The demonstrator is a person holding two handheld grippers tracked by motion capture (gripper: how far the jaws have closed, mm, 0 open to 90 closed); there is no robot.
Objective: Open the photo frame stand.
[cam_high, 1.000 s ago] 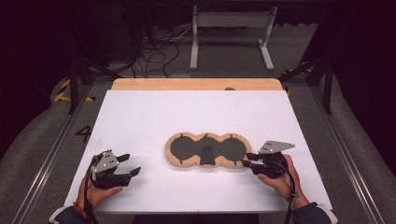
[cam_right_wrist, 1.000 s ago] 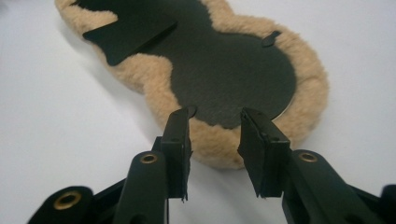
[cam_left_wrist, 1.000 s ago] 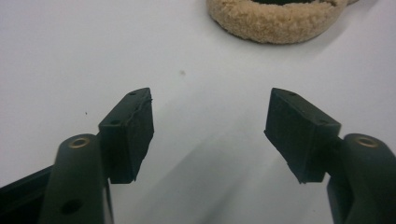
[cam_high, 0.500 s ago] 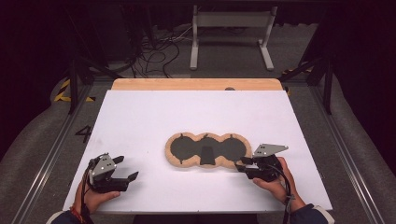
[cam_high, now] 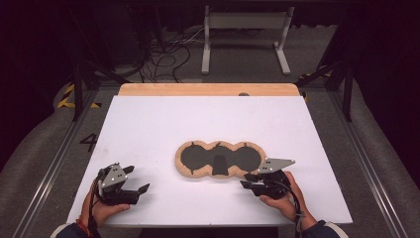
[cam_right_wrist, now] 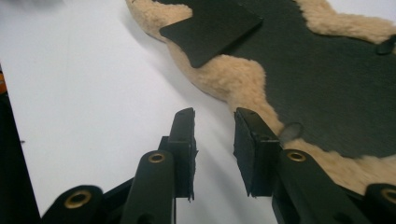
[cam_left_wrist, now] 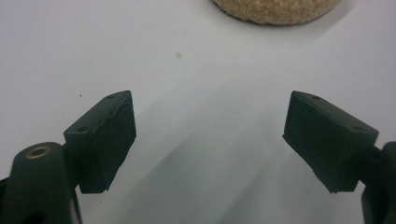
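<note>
Your right gripper [cam_right_wrist: 214,140] sits at near edge of fleece-rimmed black pad [cam_high: 218,158], jaws narrowly apart, just closing, nothing between. Your left gripper [cam_left_wrist: 209,135] rests well apart from pad, jaws spread wide, just opening, empty.

White table [cam_high: 163,124] bearing a 3-lobed fleece-edged dark mat [cam_high: 218,159]; right gripper [cam_high: 251,181] at its near right edge; left gripper [cam_high: 138,186] well apart, jaws open.

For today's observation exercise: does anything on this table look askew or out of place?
Yes. On the fleece-edged black pad, a loose black flap lies crooked and overhangs the fleece border instead of lying flush. Nothing else stands out on the white table.
</note>
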